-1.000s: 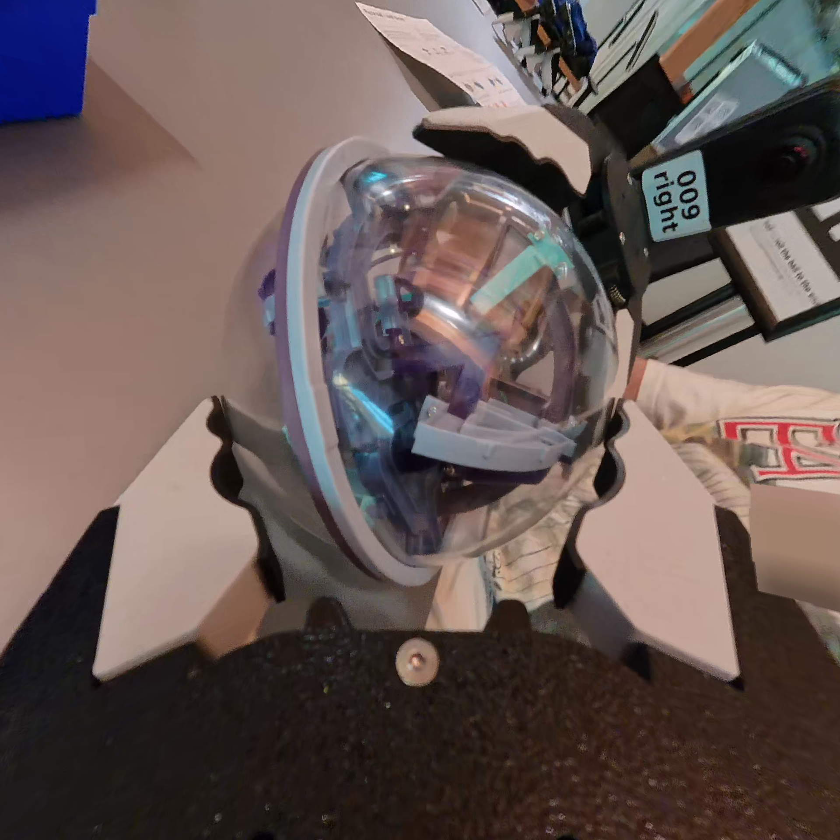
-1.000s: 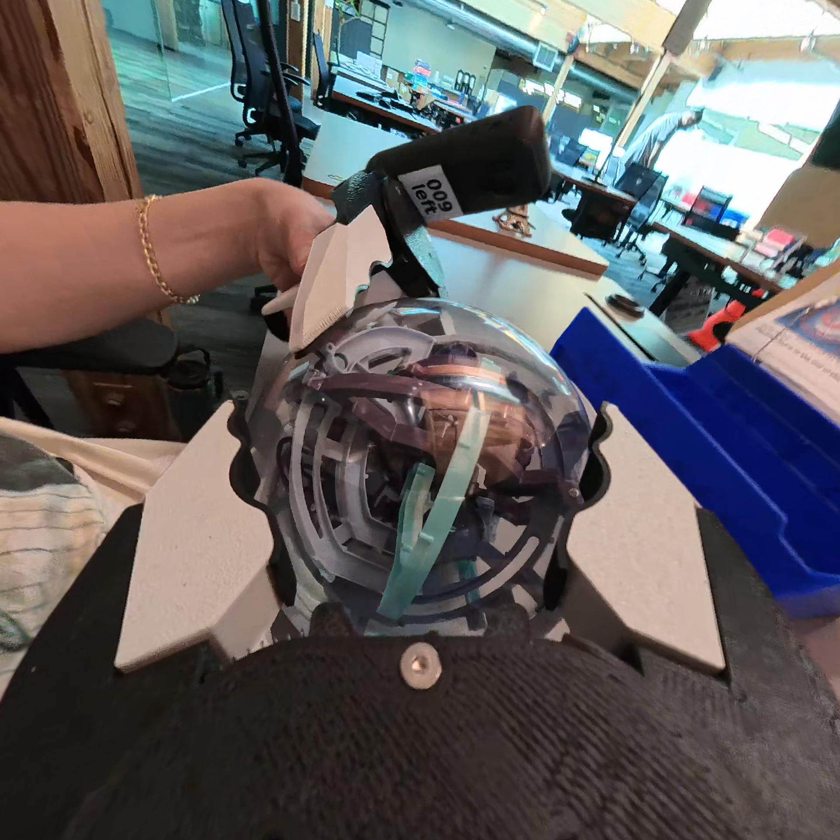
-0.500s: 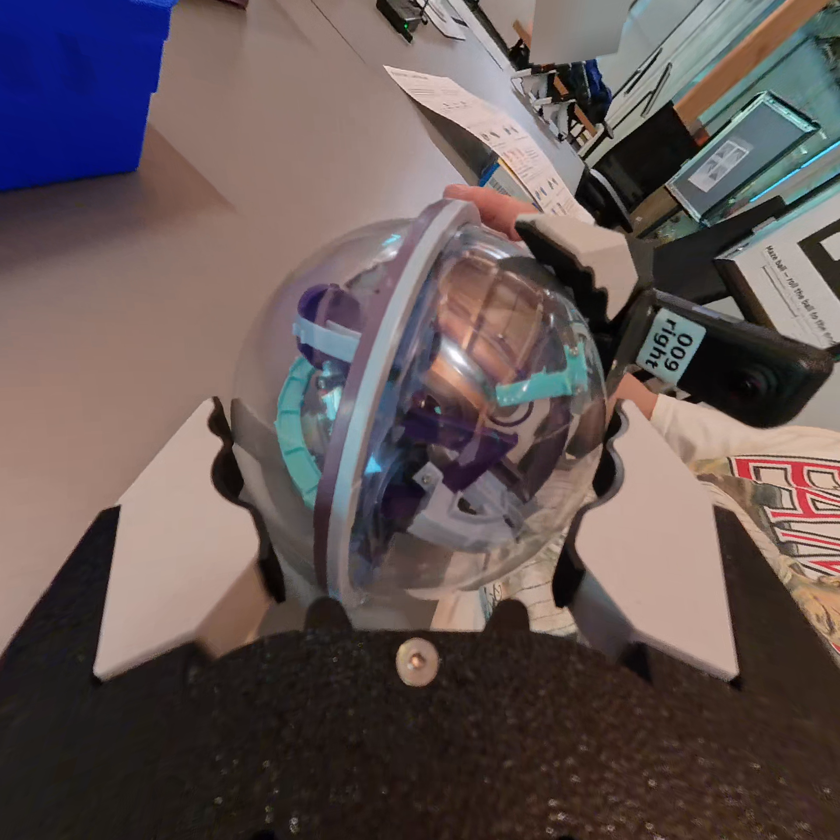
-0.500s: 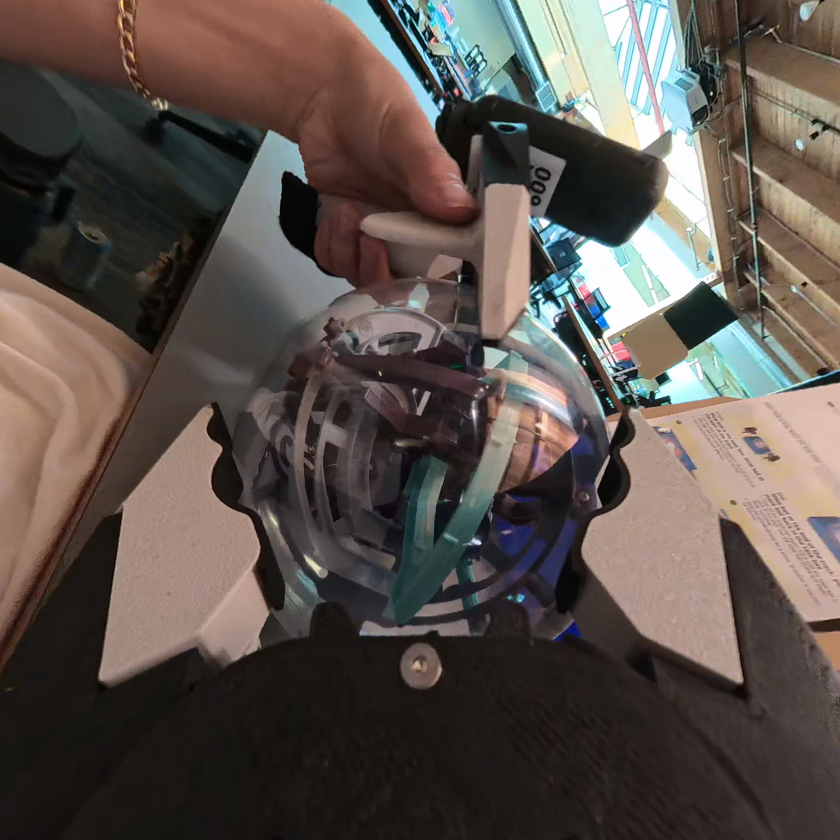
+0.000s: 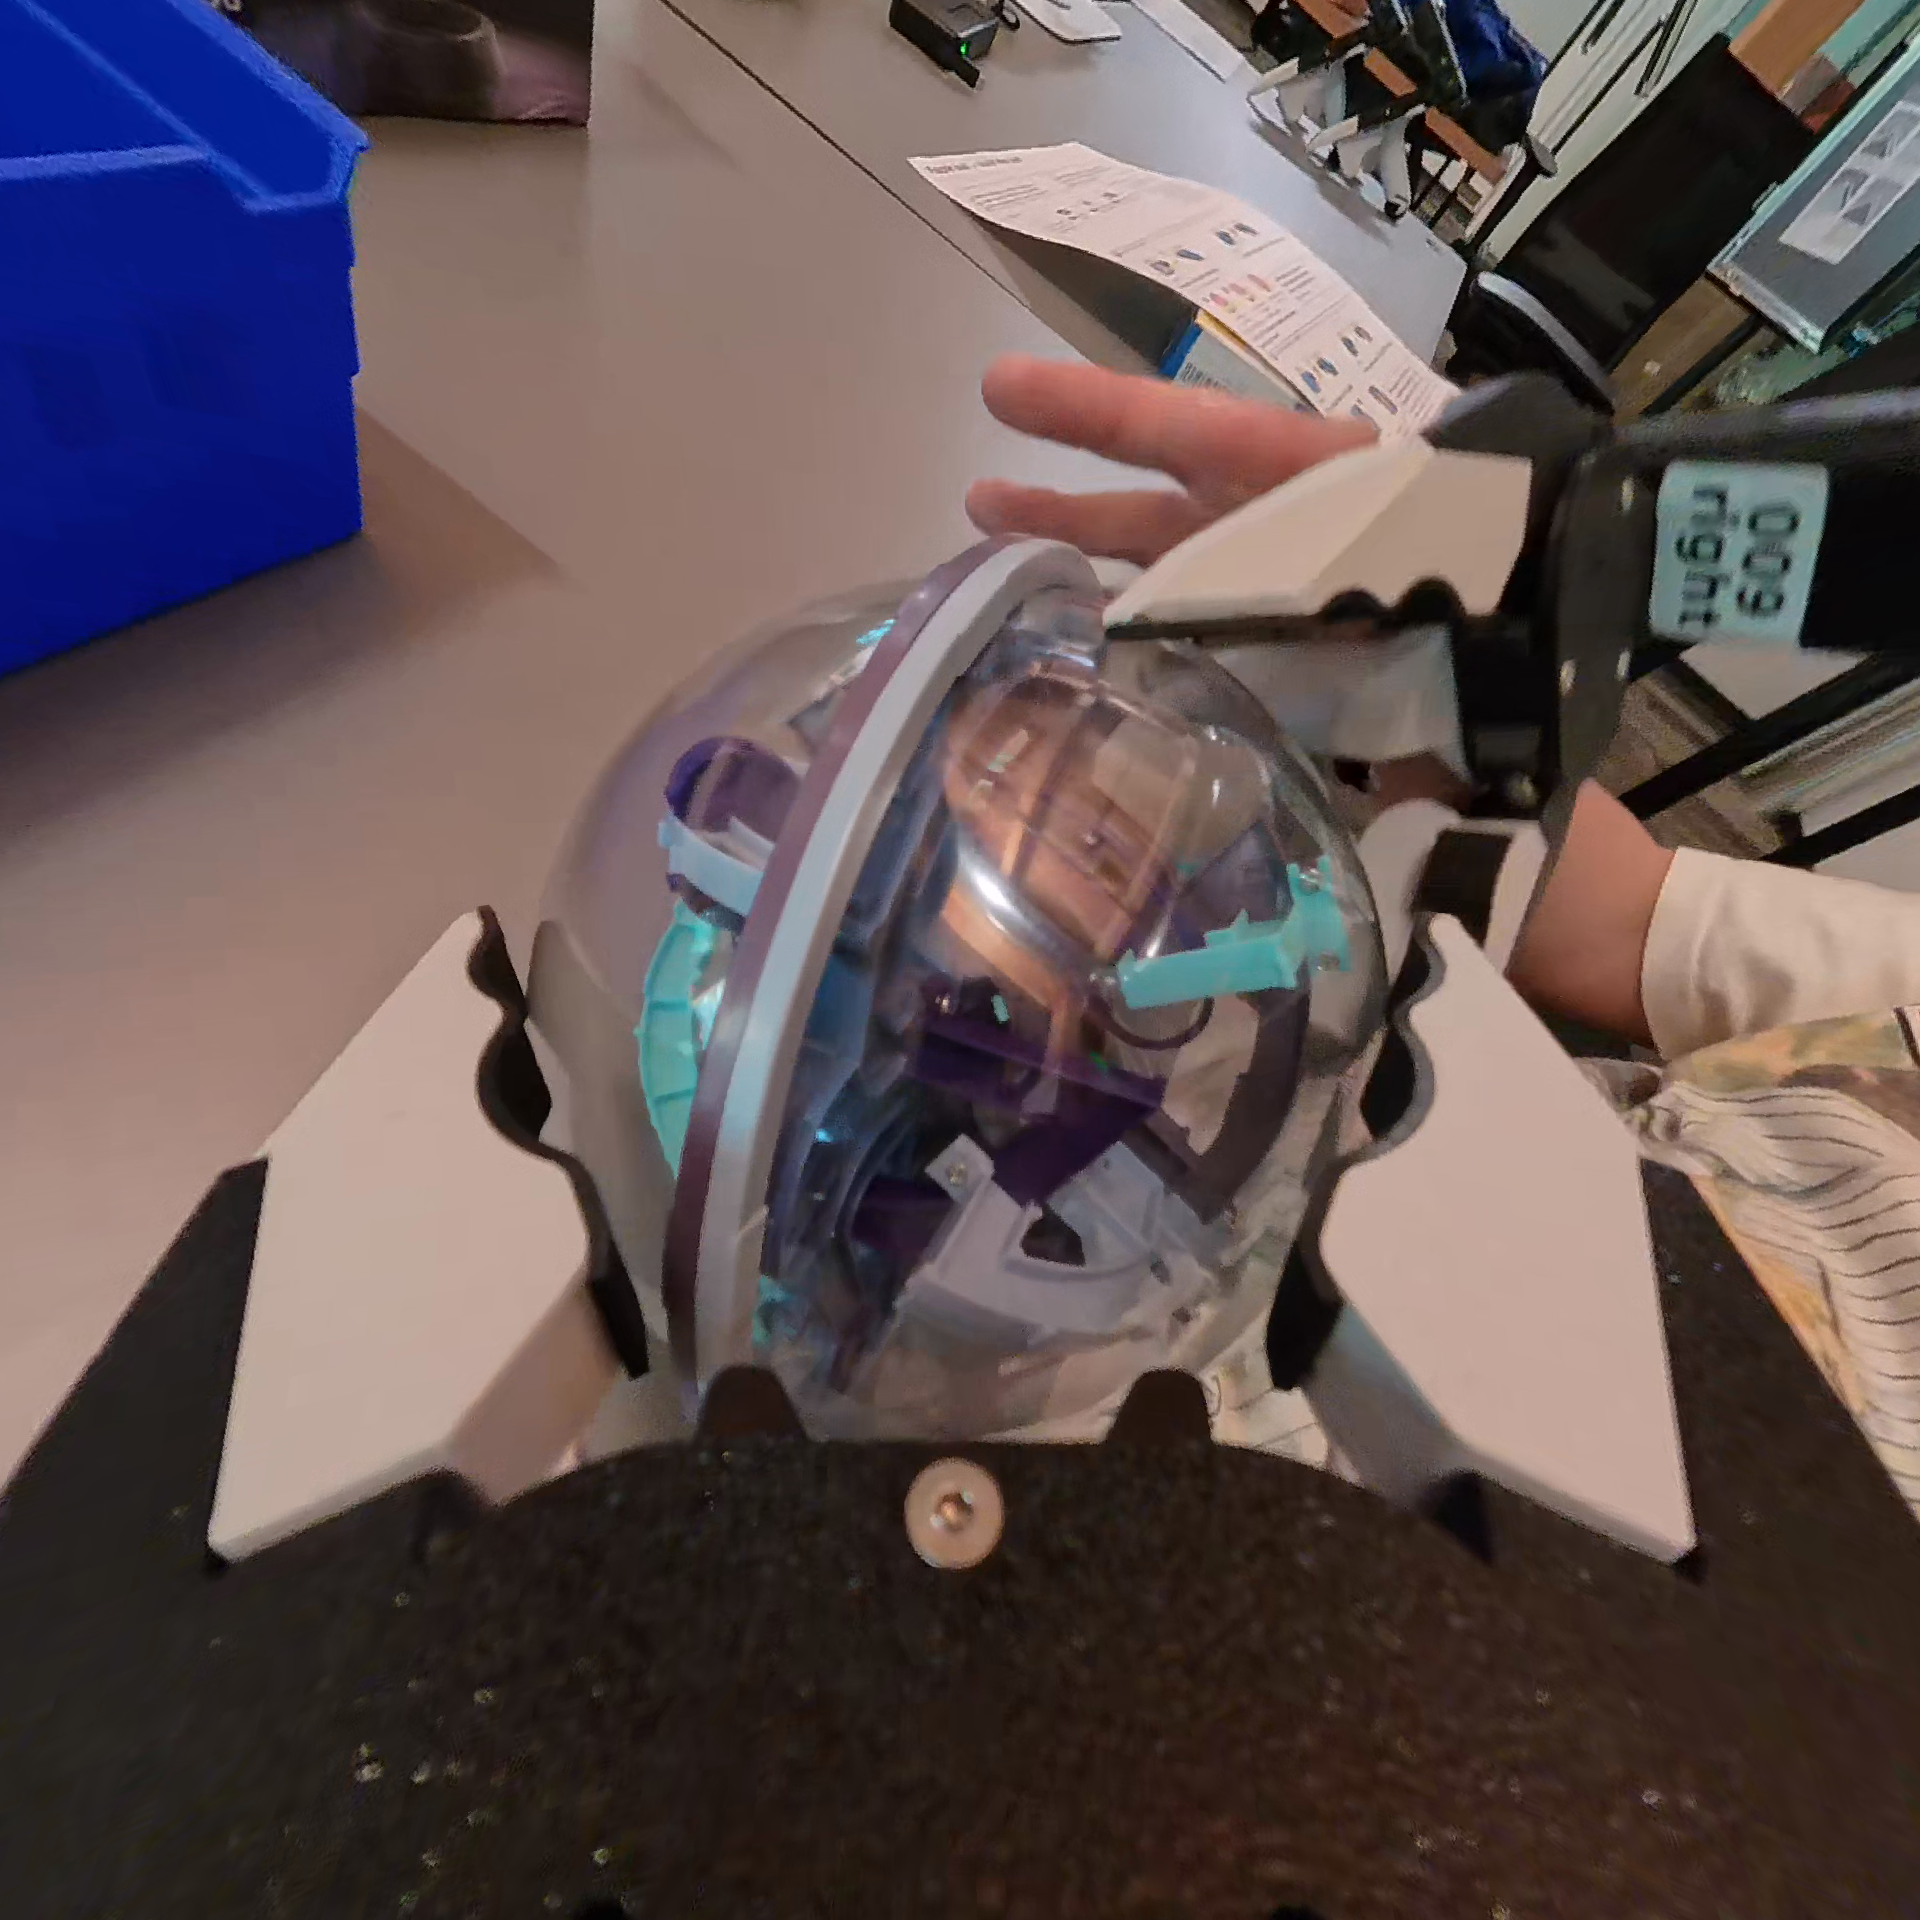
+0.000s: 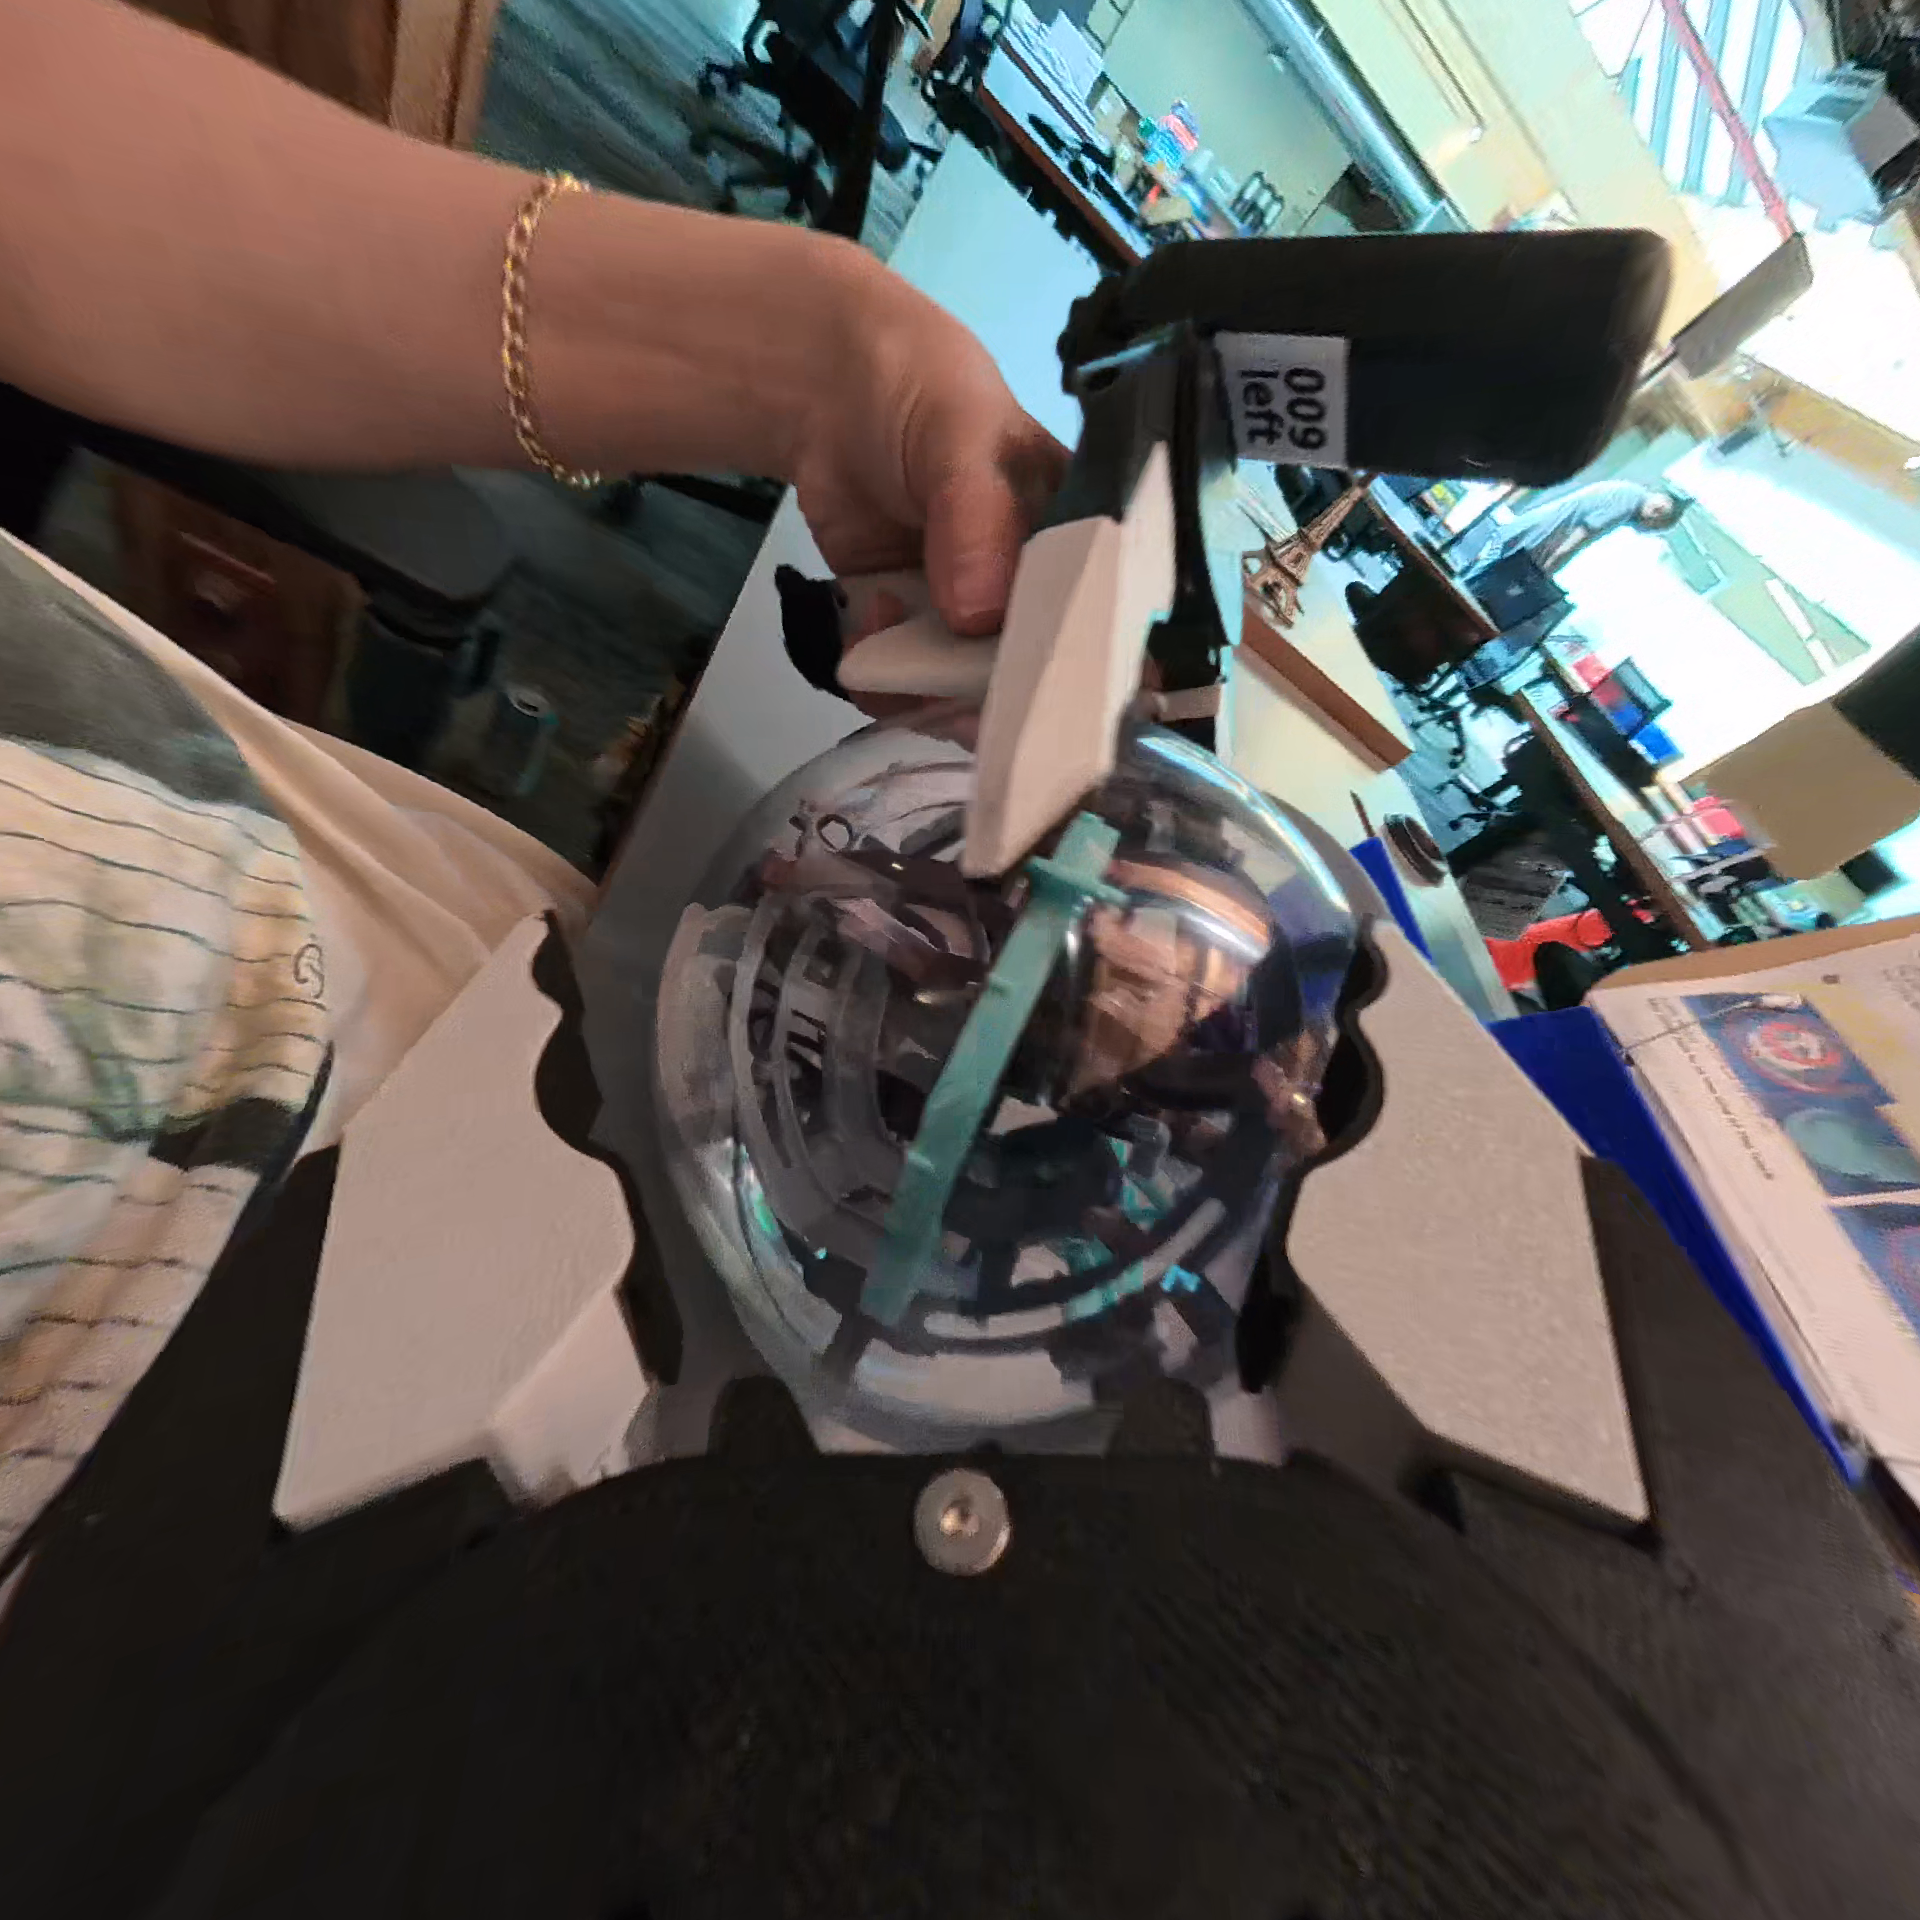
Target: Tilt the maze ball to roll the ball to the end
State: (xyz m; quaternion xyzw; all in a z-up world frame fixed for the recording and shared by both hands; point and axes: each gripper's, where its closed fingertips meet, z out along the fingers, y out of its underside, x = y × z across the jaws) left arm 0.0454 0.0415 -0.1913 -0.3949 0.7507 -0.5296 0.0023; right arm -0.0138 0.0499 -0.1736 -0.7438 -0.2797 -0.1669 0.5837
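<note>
Maze ball (image 5: 966, 1039), seen from the left wrist, sits clamped between the left gripper (image 5: 961, 1101) fingers above the grey table (image 5: 312, 831), its seam ring (image 5: 831, 894) tilted, likely to steer the unseen inner ball. From the right wrist, the right gripper (image 6: 971, 1132) likewise squeezes the maze ball (image 6: 997, 1101), so both share the turning.
</note>
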